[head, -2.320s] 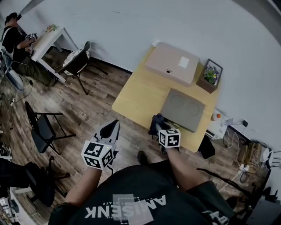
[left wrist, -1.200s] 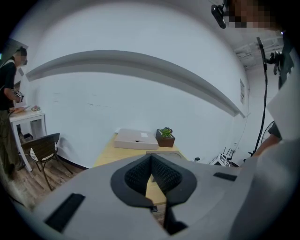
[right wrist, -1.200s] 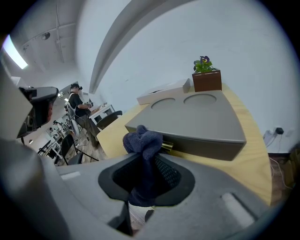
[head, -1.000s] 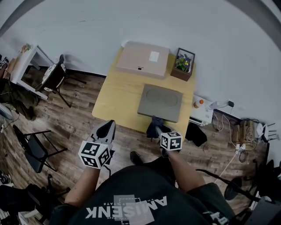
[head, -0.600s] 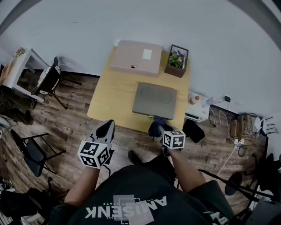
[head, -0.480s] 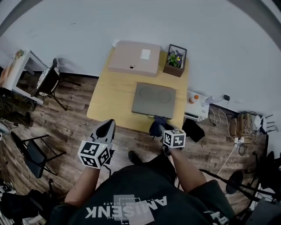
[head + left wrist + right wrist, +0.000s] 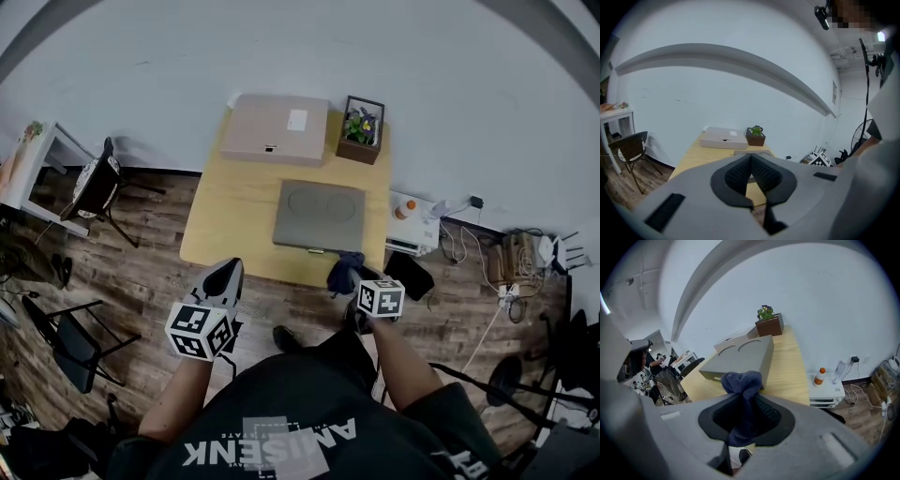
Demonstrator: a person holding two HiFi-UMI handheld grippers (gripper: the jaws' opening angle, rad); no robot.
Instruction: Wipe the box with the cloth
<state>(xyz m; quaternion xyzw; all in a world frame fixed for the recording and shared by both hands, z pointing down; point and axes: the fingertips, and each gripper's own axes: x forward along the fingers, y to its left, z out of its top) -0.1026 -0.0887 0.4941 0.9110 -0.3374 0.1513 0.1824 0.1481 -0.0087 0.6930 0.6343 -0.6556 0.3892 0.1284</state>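
**Cloth Gripped at Table's Edge, Two Boxes Waiting**

Two grippers, two boxes, one cloth, one potted plant, two chairs.

Right gripper (image 7: 351,284) (image 7: 743,414) clamped on the single dark blue cloth (image 7: 344,270) (image 7: 742,382), jaws pressed against its bunched middle. Held at the near edge of the yellow table (image 7: 220,220), just off the 5 o'clock corner of the grey box (image 7: 319,215) (image 7: 740,358). Impossible to tell from either view whether cloth and box touch.

Left gripper (image 7: 225,274) (image 7: 751,157) closed tight, pads meeting at the tips, nothing between them. Raised short of the table at 7 o'clock from the grey box, well apart from it.

Grey box flat near the table's middle, two round hollows in its lid. Tan box (image 7: 277,128) (image 7: 723,138) at the far edge, at 11 o'clock from the grey one, with the potted plant (image 7: 361,129) (image 7: 755,136) just beside it at 3 o'clock.

Two chairs (image 7: 97,187) on the wood floor at 9 o'clock of the table.

Lower end of the cloth lost down between the right jaws. Tan box mostly hidden behind the grey one in the right gripper view.
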